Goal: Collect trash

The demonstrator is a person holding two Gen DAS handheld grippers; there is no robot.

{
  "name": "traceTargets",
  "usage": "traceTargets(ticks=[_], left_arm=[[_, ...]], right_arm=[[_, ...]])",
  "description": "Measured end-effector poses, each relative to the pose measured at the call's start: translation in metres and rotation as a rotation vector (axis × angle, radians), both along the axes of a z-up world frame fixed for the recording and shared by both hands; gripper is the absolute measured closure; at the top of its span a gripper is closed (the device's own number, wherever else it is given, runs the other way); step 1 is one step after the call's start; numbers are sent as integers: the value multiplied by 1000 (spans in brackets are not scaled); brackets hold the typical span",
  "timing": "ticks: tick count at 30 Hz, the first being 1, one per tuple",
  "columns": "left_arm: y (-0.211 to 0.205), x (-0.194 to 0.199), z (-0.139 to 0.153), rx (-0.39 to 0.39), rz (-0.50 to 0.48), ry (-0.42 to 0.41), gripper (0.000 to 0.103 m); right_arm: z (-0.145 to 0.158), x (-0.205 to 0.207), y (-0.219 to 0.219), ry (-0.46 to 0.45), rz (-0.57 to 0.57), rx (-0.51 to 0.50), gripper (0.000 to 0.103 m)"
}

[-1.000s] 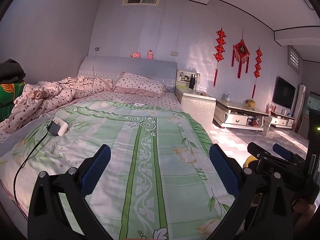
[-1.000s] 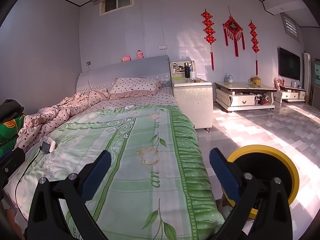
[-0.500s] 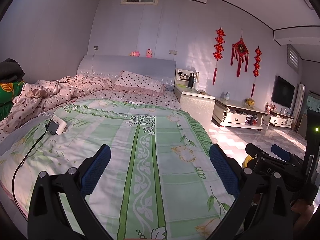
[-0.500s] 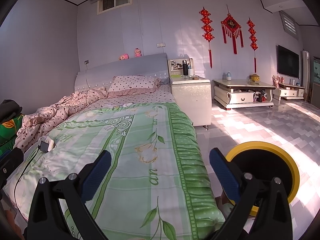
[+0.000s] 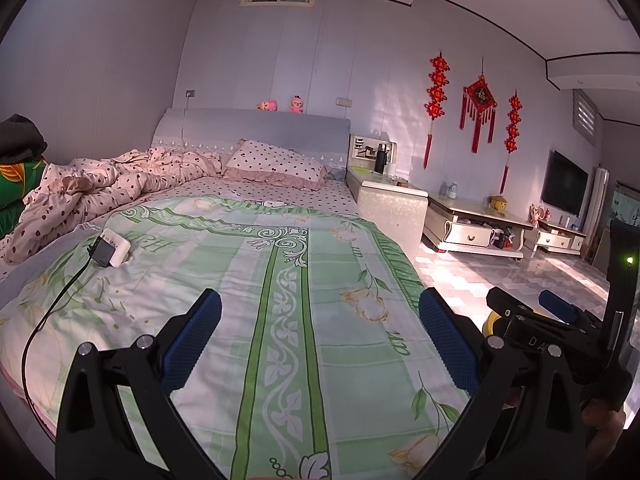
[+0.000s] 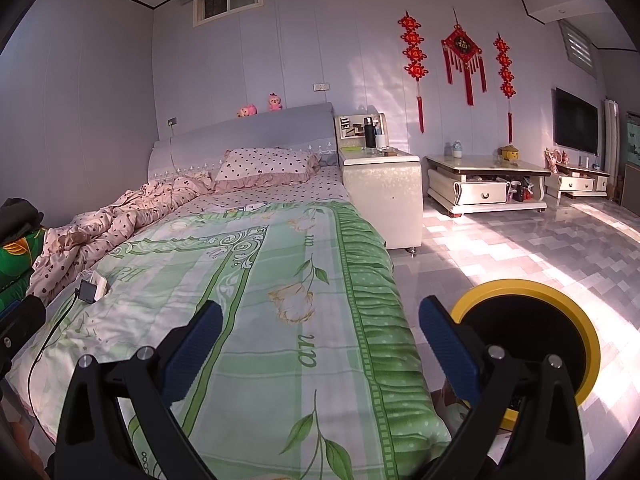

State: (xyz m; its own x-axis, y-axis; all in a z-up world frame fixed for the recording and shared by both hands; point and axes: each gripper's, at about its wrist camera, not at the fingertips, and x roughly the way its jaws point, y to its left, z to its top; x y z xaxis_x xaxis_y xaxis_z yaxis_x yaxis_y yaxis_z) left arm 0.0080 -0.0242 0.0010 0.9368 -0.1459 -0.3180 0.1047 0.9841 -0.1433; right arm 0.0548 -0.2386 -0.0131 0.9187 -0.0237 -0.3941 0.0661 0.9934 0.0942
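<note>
A round bin with a yellow rim [image 6: 528,340] and a dark inside stands on the floor at the bed's right side; in the left wrist view only a sliver of its yellow rim [image 5: 489,322] shows. My left gripper [image 5: 318,320] hangs open over the foot of the bed, nothing between its blue pads. My right gripper [image 6: 320,322] is open too, over the bed's right edge, its right finger just left of the bin. From the left wrist view my right gripper [image 5: 552,316] appears at the far right. A small white scrap [image 5: 276,203] lies near the pillow; what it is I cannot tell.
The bed carries a green floral sheet [image 5: 280,280], a crumpled pink dotted quilt [image 5: 108,184] and a pillow [image 5: 276,164]. A white box with a black adapter and cable [image 5: 110,252] lies on the left. A nightstand [image 6: 380,188], low cabinets [image 6: 484,184] and sunlit tiled floor [image 6: 520,248] are to the right.
Both views have risen and drawn back a little from the bed. The grippers stayed open and nothing was picked up.
</note>
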Motion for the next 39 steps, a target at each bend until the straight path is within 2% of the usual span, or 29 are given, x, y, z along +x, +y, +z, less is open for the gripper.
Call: traceTargets(ticks=[39], left_arm=[[1, 2, -4, -7, -10, 8, 8]], right_arm=[[-5, 1, -2, 19, -3, 12, 8]])
